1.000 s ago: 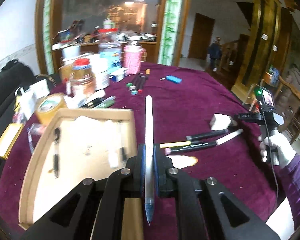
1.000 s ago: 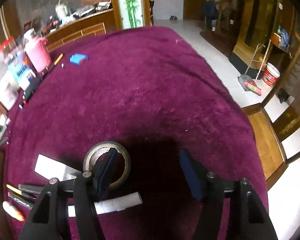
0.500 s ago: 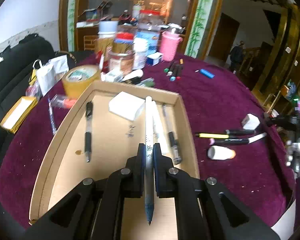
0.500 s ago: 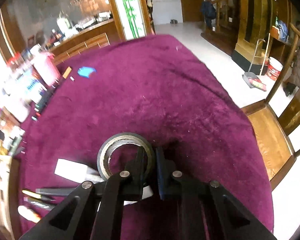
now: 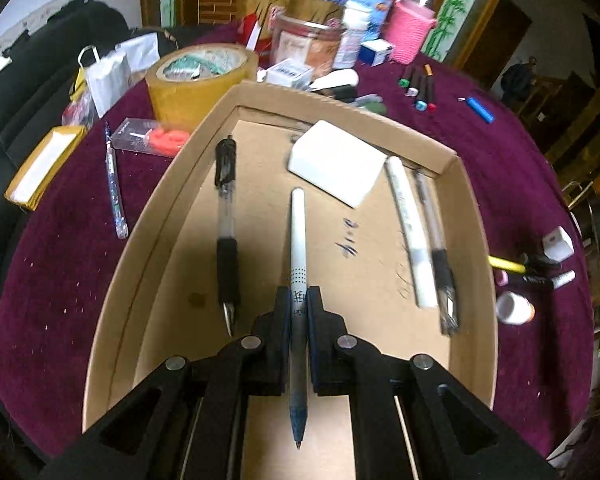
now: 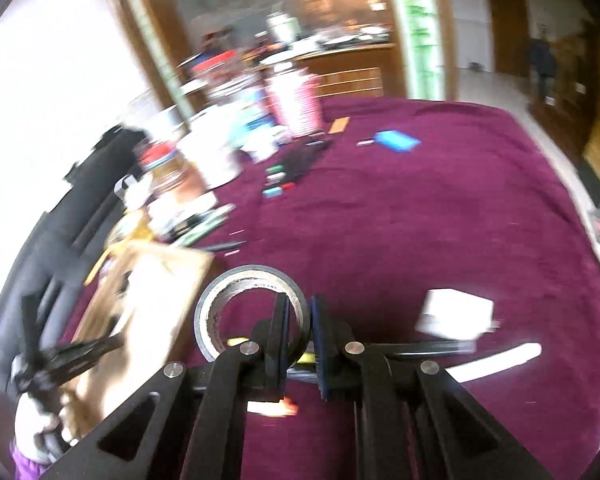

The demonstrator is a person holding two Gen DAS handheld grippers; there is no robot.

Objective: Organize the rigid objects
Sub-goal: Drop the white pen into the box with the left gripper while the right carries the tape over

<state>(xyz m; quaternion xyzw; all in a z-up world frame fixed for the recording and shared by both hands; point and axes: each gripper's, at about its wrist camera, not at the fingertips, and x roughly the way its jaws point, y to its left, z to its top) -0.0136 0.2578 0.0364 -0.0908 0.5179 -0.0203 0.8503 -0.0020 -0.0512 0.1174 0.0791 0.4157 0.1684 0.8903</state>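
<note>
Left wrist: your left tool (image 5: 299, 304) pinches white pen (image 5: 298, 248) over box (image 5: 474, 240); right tool (image 6: 300, 320) clamps tape roll (image 6: 236, 280); markers (image 5: 528, 270) beside box remain.

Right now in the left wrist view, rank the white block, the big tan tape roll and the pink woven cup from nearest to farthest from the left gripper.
1. White block: inside the cardboard tray, just ahead of the left gripper.
2. Tan tape roll: outside the tray's far left corner.
3. Pink woven cup: at the back, far right of the clutter.
</note>
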